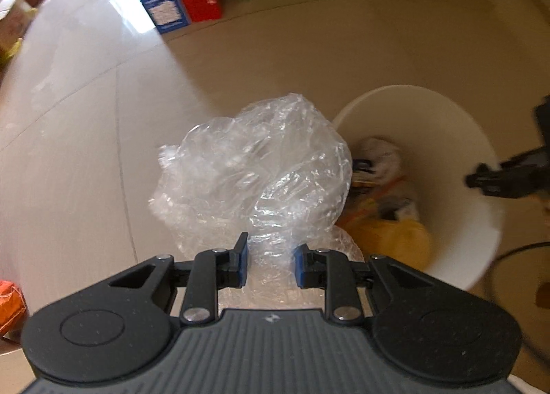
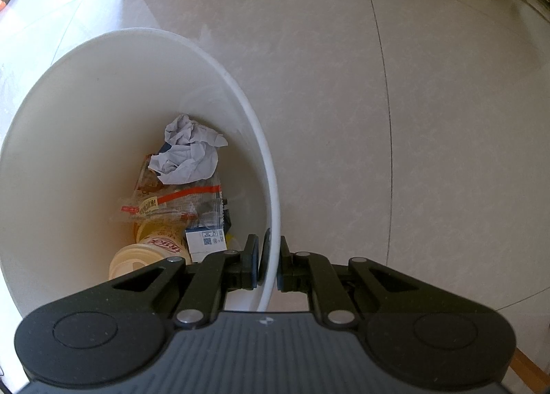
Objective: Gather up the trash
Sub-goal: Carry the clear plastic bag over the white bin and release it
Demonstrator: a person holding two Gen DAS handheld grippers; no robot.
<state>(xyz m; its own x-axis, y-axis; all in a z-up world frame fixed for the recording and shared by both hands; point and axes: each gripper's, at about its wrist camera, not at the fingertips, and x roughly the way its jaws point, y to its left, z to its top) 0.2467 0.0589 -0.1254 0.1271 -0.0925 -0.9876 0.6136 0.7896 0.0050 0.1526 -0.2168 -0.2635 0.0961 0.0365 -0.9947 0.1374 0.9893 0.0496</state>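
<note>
Left claw (image 1: 270, 265) pinched on neck of crumpled clear plastic bag (image 1: 254, 167), bag hanging above floor just left of white bin (image 1: 457, 160). Right claw (image 2: 267, 265) clamped on bin rim (image 2: 271, 188), pointing straight down. In bin: crumpled paper (image 2: 189, 153), wrappers (image 2: 172, 205), noodle cup (image 2: 161, 243).
</note>
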